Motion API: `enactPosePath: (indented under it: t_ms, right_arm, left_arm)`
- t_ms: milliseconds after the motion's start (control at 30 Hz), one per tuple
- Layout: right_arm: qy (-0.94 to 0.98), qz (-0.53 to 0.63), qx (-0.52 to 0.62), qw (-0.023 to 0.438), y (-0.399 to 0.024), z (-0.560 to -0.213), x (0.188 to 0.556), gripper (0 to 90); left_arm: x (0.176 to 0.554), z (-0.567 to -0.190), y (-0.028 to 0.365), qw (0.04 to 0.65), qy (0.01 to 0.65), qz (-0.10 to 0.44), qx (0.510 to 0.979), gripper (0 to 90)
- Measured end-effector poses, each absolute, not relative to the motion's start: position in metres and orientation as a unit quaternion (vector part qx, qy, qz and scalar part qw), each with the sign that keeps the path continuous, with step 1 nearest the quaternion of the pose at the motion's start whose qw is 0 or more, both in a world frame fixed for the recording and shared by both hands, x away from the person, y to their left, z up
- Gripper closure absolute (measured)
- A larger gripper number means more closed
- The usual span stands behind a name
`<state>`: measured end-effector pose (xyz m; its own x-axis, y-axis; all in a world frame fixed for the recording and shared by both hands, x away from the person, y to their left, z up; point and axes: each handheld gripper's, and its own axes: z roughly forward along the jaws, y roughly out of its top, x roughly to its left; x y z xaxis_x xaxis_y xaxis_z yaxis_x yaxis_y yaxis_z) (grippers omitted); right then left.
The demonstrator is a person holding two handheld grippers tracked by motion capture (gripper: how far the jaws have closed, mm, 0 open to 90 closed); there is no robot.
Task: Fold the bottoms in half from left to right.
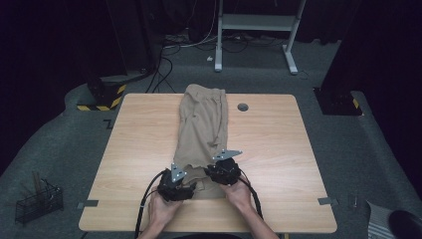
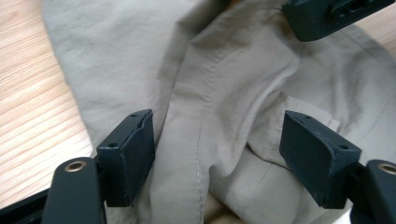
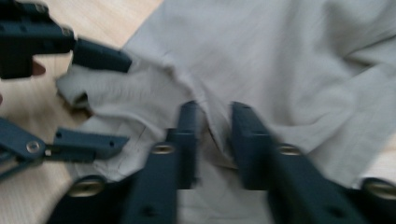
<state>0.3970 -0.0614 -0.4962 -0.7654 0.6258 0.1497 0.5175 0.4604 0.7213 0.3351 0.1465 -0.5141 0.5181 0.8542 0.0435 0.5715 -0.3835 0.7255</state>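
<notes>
Trousers (image 1: 204,124), khaki and folded lengthwise, lie down the middle of the desk (image 1: 268,149), waistband at the far edge and the leg hems at the near end where both hands are working. Left tongs (image 2: 217,154) stand released, jaws wide apart either side of a rumpled seam, pads clear of the cloth. Right tongs (image 3: 212,140) are nearly clenched, pinching a ridge of fabric at the hem between their jaws (the gripper's own view is blurred, so how deep that bite goes I cannot tell). Now the risks, as I judge them. With only one side held, any lift or pull from here would drag the near end askew and twist the neat lengthwise fold. That right-hand pinch looks shallow and may catch one layer alone, so the layers could peel apart and the under leg stay behind on the desk. The left tongs hover over a bunched patch; closing there could grab a crease instead of the hem edge and lock a wrinkle into the next fold. And the far end already hangs near the desk's edge, so a careless push could send it over.
</notes>
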Motion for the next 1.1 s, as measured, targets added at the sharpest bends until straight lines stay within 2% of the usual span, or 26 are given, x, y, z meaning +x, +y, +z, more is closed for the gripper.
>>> enactPosePath:
  t_ms: [67, 267, 433, 500, 600, 733, 833, 867, 933, 967, 1033, 1067, 1100]
  right_arm:
    - [0.851, 0.401, 0.335, 0.060, -0.065, -0.498, 0.395, 88.6]
    - [0.851, 0.405, 0.327, 0.069, -0.089, -0.490, 0.378, 89.5]
    - [0.853, 0.404, 0.324, 0.062, -0.101, -0.497, 0.368, 89.1]
    - [0.861, 0.398, 0.312, 0.062, -0.099, -0.505, 0.364, 89.1]
    - [0.866, 0.388, 0.308, 0.071, -0.097, -0.511, 0.360, 89.2]
    - [0.854, 0.407, 0.314, 0.078, -0.102, -0.508, 0.357, 88.9]
    - [0.847, 0.414, 0.323, 0.088, -0.104, -0.500, 0.357, 88.2]
    - [0.844, 0.417, 0.326, 0.088, -0.104, -0.499, 0.358, 86.4]
    - [0.841, 0.416, 0.334, 0.088, -0.103, -0.499, 0.360, 74.7]
    - [0.841, 0.412, 0.339, 0.089, -0.101, -0.499, 0.361, 71.1]
    - [0.844, 0.409, 0.336, 0.089, -0.097, -0.501, 0.361, 69.7]
    - [0.847, 0.405, 0.334, 0.088, -0.095, -0.502, 0.361, 71.7]
    - [0.851, 0.401, 0.328, 0.088, -0.091, -0.504, 0.360, 77.0]
  left_arm:
    - [0.334, -0.514, 0.151, 0.326, 0.448, 0.218, 0.804, 26.9]
    - [0.328, -0.517, 0.173, 0.314, 0.470, 0.231, 0.792, 30.5]
    - [0.321, -0.520, 0.187, 0.327, 0.474, 0.217, 0.788, 43.2]
    - [0.320, -0.518, 0.189, 0.325, 0.469, 0.212, 0.793, 51.7]
    - [0.319, -0.518, 0.190, 0.325, 0.465, 0.209, 0.796, 55.6]
    - [0.316, -0.516, 0.190, 0.326, 0.465, 0.211, 0.796, 51.1]
    - [0.314, -0.514, 0.187, 0.339, 0.463, 0.194, 0.796, 35.9]
    - [0.314, -0.514, 0.185, 0.343, 0.459, 0.187, 0.798, 31.0]
    - [0.312, -0.516, 0.177, 0.341, 0.447, 0.184, 0.806, 24.5]
    - [0.313, -0.517, 0.175, 0.341, 0.448, 0.182, 0.806, 22.9]
    - [0.316, -0.520, 0.174, 0.343, 0.454, 0.179, 0.802, 22.3]
    - [0.317, -0.520, 0.174, 0.342, 0.455, 0.179, 0.802, 23.6]
    - [0.317, -0.520, 0.174, 0.340, 0.454, 0.182, 0.803, 28.6]
